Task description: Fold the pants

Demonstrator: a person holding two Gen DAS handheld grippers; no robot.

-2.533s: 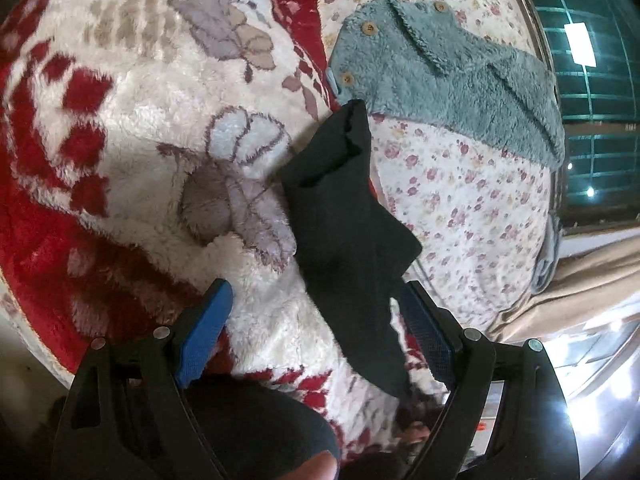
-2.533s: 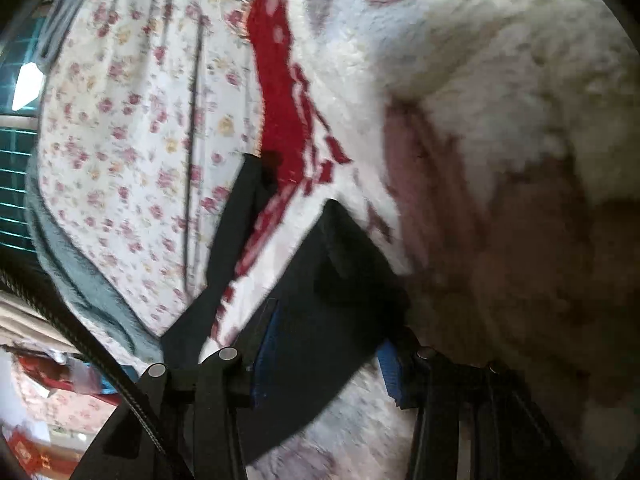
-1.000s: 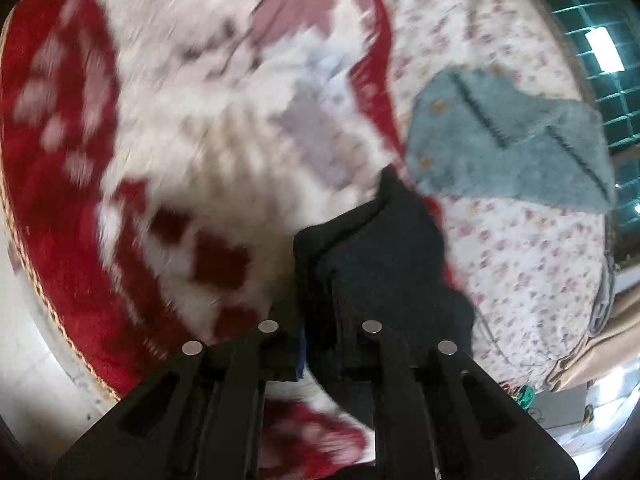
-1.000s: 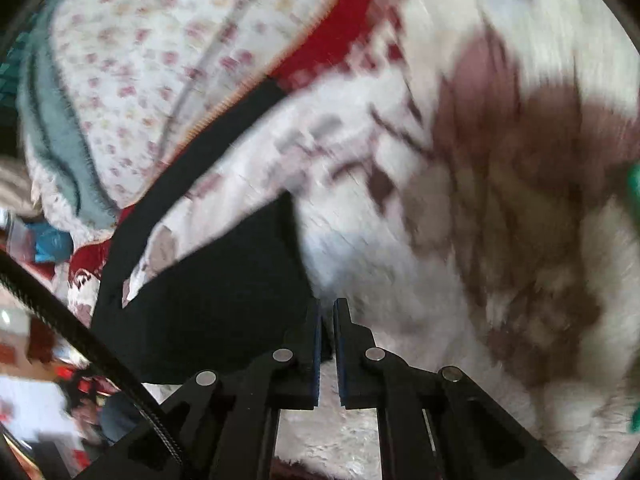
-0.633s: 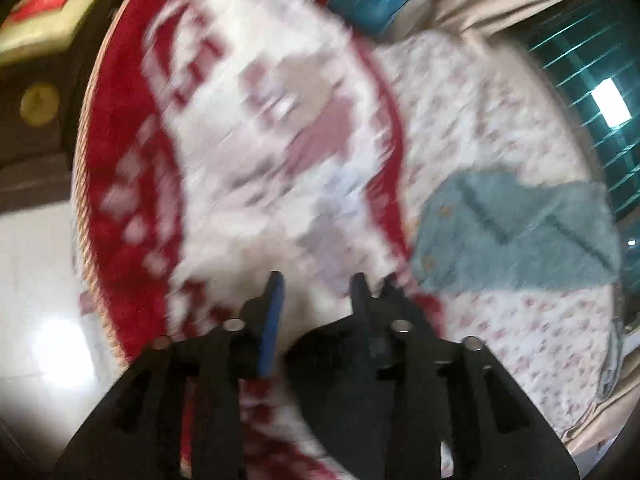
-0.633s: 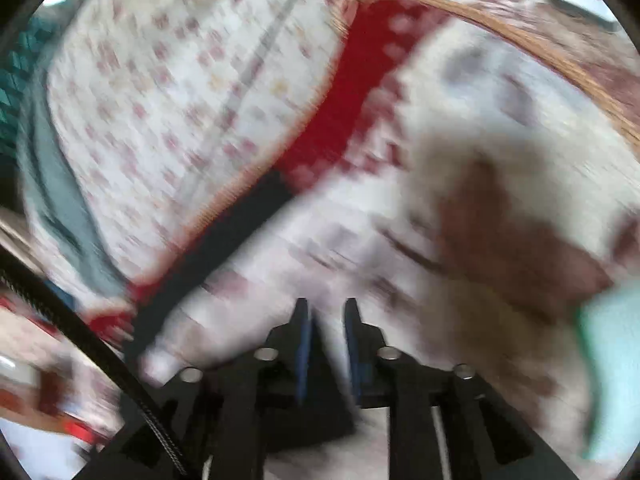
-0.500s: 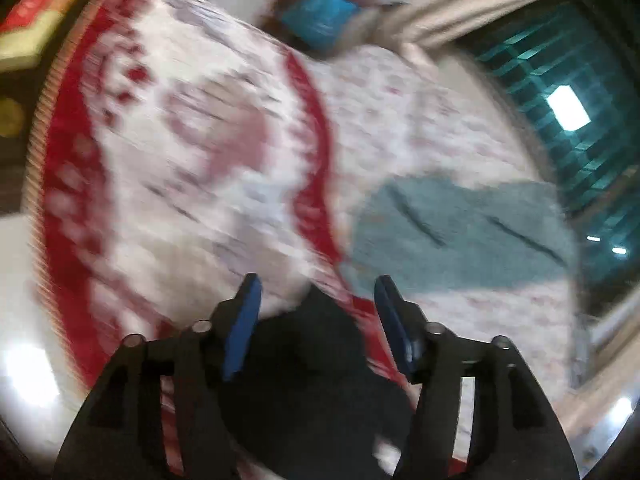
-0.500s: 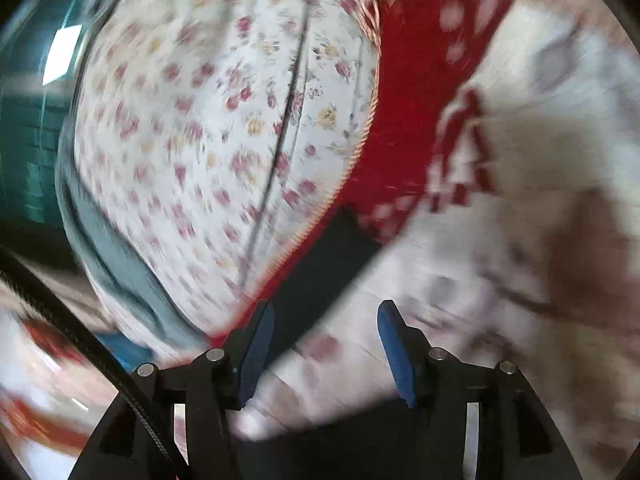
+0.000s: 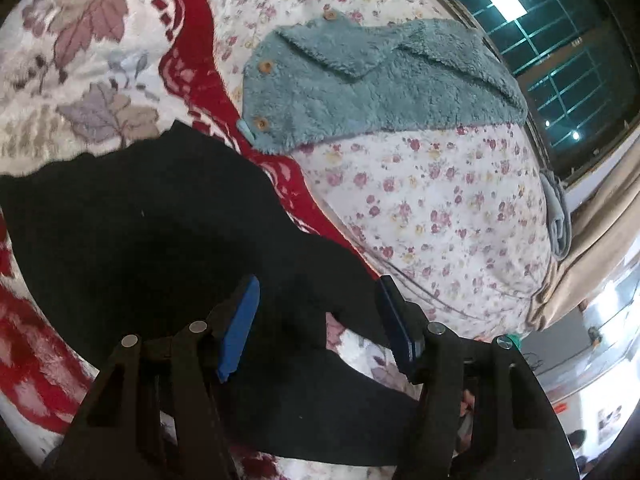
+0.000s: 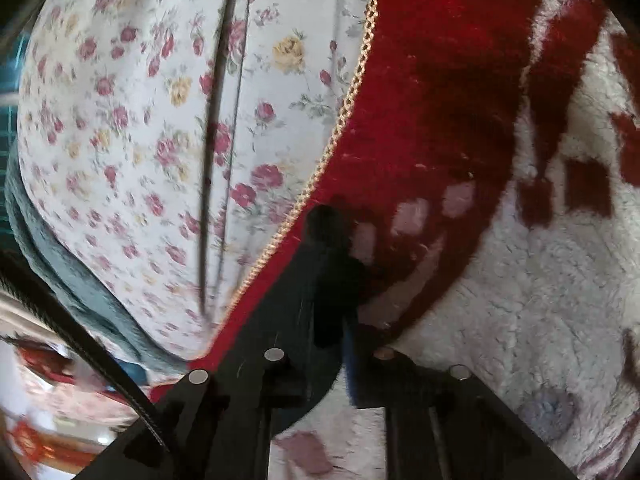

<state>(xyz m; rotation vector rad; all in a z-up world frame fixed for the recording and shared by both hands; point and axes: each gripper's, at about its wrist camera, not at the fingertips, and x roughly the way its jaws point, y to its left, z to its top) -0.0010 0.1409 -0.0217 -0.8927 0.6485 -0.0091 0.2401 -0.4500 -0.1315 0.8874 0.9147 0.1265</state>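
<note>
black pants [image 9: 152,232]: plain dark fabric, no visible pattern or detail, lying spread on the plush red-and-white leaf-print blanket [image 9: 80,80]. In the left wrist view they fill the lower-left half of the frame, from about 9 o'clock through 6 o'clock. Top edge is ragged, with 1 pointed corner at about 11 o'clock. A narrower strip runs toward 5 o'clock, with a patch of blanket showing in a gap between the 2 dark sections. Surface is mostly flat, with soft folds. In the right wrist view the pants [image 10: 320,280] show as a dark bunched mass low centre, lying on the blanket's red border, its tip toward 12 o'clock.
</note>
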